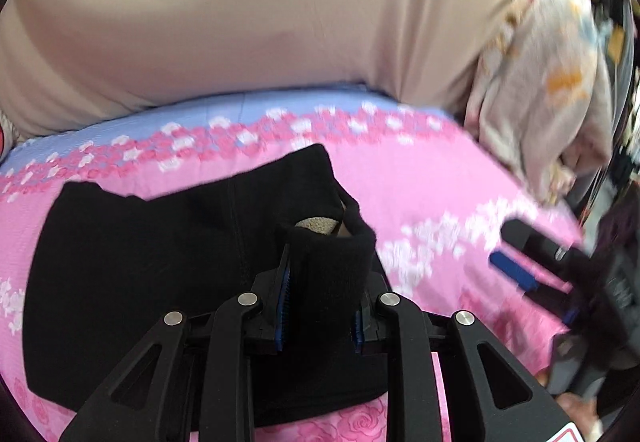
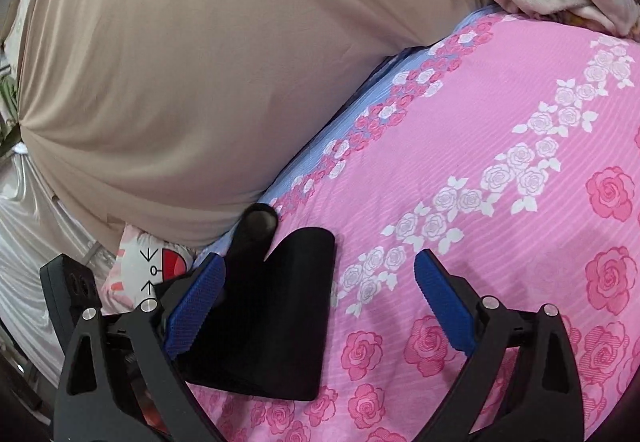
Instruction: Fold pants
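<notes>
Looking, left view: the left gripper (image 1: 320,306) pinches a thick fold of the black pants (image 1: 140,266); both blue pads (image 1: 283,306) press on the cloth
Pants, left view: they lie folded and flat on the pink rose sheet (image 1: 420,185); a bit of tan lining (image 1: 318,225) shows at the raised fold
Right side, left view: the right gripper (image 1: 516,270) is blurry over the sheet, apart from the pants
Back, left view: a big beige cushion (image 1: 240,21); a flowery cloth (image 1: 540,101) beside it
Right view: the right gripper (image 2: 320,306) is wide open and holds nothing; its left pad (image 2: 196,302) is over the edge of the pants (image 2: 280,314); the other pad is over bare sheet (image 2: 480,121)
Back, right view: the cushion (image 2: 180,61) sits on the sheet's blue edge (image 2: 340,129)
</notes>
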Available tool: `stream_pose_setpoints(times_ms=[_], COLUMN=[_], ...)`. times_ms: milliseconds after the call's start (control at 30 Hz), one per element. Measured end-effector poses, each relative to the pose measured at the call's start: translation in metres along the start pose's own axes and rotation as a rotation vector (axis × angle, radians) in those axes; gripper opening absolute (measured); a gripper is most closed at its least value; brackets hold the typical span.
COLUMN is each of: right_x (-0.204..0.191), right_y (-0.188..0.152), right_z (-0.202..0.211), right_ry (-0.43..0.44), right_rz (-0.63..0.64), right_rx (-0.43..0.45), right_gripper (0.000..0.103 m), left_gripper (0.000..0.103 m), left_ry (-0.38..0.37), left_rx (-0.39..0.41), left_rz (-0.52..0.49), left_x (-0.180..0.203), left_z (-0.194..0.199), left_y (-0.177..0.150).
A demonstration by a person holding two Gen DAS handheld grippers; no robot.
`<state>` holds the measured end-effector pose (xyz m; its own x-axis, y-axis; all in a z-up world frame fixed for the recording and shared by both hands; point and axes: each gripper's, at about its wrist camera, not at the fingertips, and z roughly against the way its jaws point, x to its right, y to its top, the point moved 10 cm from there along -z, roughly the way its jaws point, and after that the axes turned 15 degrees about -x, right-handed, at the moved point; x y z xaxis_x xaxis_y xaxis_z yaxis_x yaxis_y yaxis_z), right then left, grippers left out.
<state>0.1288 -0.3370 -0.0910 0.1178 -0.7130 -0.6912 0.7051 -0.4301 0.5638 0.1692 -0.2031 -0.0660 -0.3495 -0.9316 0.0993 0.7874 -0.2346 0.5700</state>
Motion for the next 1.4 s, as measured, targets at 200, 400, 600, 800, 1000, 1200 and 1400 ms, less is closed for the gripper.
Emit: stream_pose_setpoints(times_ms=[200,400,600,800,1000,1200,1400], right_x=[-0.003,0.0,-0.018,-0.063,-0.066,-0.077,-0.076], right_y=[-0.003,-0.003,-0.009,-0.02,-0.014,-0.031,-0.022], right_z=[-0.003,-0.005,-0.019,-0.078,-0.128,-0.137,-0.096], right_ry=[-0.008,-0.012,-0.03,-0.092,-0.21,-0.368,-0.426], right_rz=[0.013,-0.003,0.086,0.217,0.193,0.328,0.358], right_rx=[-0.012,-0.017,-0.075,-0.28,-0.384,-0.358,-0.271], right_gripper=[0.094,0.094,0.094,0.094,0.098,0.058,0.022], left_gripper=[0.069,0.074,0.083,0.083,0.083,0.083,0.084], left_ry=[0.036,-0.043,0.101,0.37,0.46,0.455,0.426], left_rx=[-0.004,0.174,0.191,0.064,0.049,0.018,-0.004], left_rz=[-0.05,-0.156,0.01,0.233,0.293,0.287,0.24], left_x=[0.022,0.051,-0.051,-0.198,-0.255,-0.268,-0.259], left_z=[-0.008,0.058,0.09,0.088,0.094,0.083,0.067], left_y=[-0.019,-0.041,-0.04,-0.057,-0.076,-0.088,-0.086])
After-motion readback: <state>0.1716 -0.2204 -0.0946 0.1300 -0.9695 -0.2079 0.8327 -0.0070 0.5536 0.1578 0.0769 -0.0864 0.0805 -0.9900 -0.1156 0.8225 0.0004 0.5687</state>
